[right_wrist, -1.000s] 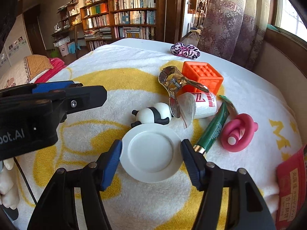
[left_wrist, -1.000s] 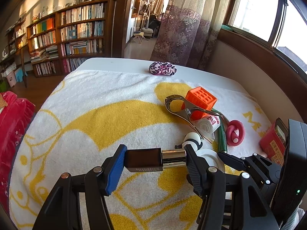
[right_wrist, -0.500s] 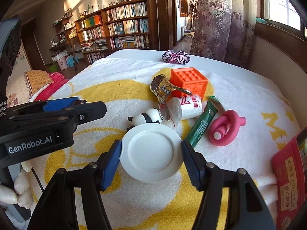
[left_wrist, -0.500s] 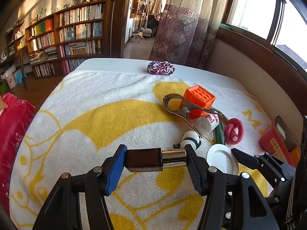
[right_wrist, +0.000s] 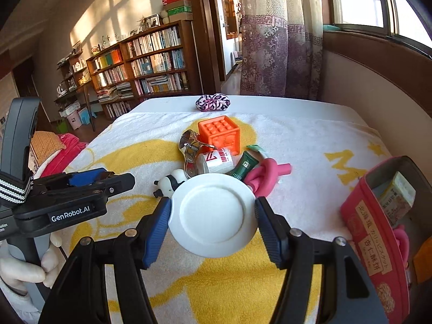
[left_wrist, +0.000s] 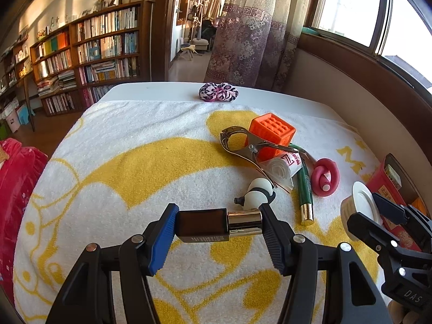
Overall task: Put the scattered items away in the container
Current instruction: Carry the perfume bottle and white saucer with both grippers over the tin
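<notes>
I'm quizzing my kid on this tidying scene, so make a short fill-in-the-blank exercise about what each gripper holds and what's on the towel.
1. The right gripper is clamped on a white round ____.
2. The left gripper holds a small dark bottle with a ____ cap.
3. The cube on the towel is ____.
4. The open tin beside the towel is ____.

Missing words: plate; silver; orange; red

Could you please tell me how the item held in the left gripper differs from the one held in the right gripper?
The left gripper holds a small bottle that is dark and boxy with a shiny metal cap, gripped end to end and lying sideways. The right gripper holds a white lid that is round and flat, gripped across its rim. The lid spans wider jaws than the bottle. Both are clamped and lifted clear of the yellow-and-white towel.
</notes>
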### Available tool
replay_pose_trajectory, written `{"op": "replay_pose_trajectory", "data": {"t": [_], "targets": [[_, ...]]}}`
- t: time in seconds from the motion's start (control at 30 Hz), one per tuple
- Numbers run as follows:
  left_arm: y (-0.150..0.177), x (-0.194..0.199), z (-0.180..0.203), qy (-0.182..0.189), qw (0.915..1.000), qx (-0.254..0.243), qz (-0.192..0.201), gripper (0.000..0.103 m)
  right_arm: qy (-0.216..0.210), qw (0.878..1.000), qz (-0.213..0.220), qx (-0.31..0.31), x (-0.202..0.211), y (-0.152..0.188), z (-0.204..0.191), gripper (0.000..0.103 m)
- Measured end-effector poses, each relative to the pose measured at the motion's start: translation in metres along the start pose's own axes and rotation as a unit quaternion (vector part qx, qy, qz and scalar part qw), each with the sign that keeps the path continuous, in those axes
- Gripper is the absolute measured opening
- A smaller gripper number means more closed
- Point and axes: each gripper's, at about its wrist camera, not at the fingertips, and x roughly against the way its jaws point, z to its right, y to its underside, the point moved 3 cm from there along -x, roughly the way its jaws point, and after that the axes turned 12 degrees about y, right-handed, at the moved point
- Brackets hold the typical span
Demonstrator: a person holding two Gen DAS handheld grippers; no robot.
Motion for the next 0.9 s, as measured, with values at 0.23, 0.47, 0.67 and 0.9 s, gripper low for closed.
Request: {"op": "replay_pose_trajectory", "data": {"t": [0.23,0.47,0.67,0.9], "targets": [[0.003,-0.002,0.015,0.003,0.9998,-0.020,-0.006,0.062,0.015,0.999,0.009,-0.039,0.019,0.008,0.032,0.067],[0.006,-0.006,0.035,0.017,0.9989,-0.036,-0.022,0.062,0.048,0.995,0.029,-0.083,0.054,0.022,0.083,0.067],[0.006,-0.008,0.061,0.030,0.9979,-0.050,-0.028,0.062,0.087,0.985,0.049,-0.139,0.085,0.034,0.138,0.067],[0.004,-0.012,0.113,0.051,0.9940,-0.091,-0.034,0.062,0.123,0.972,0.062,-0.191,0.109,0.049,0.189,0.067]]}}
